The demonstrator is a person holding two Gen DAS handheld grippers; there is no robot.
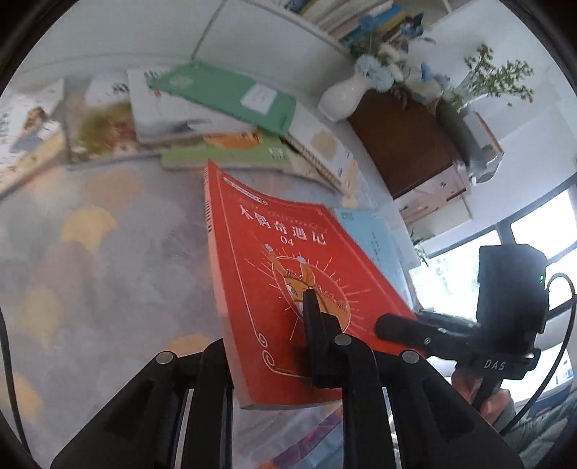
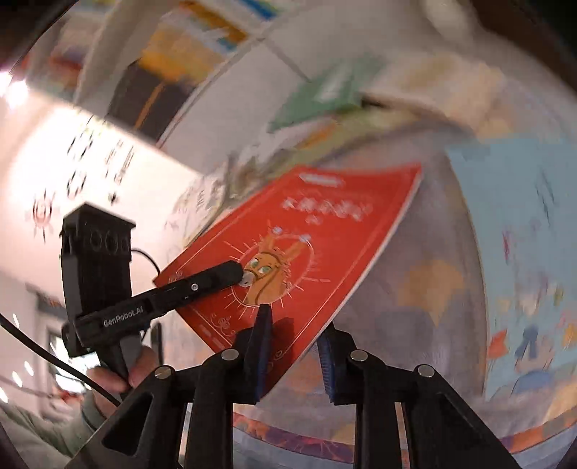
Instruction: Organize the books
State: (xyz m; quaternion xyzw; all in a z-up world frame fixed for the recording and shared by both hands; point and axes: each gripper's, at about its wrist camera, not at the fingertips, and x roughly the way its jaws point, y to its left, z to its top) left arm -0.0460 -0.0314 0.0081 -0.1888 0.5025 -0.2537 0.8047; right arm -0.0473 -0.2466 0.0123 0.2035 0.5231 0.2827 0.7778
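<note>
Fingers of both grippers are closed narrowly on the red book (image 1: 288, 288), which is held clear of the patterned surface (image 1: 90, 270) with its cover tilted: the left gripper (image 1: 274, 346) is clamped on the near edge, one finger lying across the cover illustration, and the right gripper (image 2: 292, 346) is clamped on the near corner, one finger on the cover and the other beneath it. Progress is judged to be early. Beyond the red book, a loose heap of books (image 1: 202, 119) is seen lying flat and overlapping at odd angles, topped by a green notebook (image 1: 227, 93); none of it has been squared or stood upright. Above that heap, a shelf of upright books (image 1: 353, 18) is visible, and it is taken as the probable destination. Beside the red book, on its right, a light blue book (image 1: 375, 234) lies flat on the surface. One book is therefore in hand and not yet placed; the heap and the light blue book remain to be dealt with.
</note>
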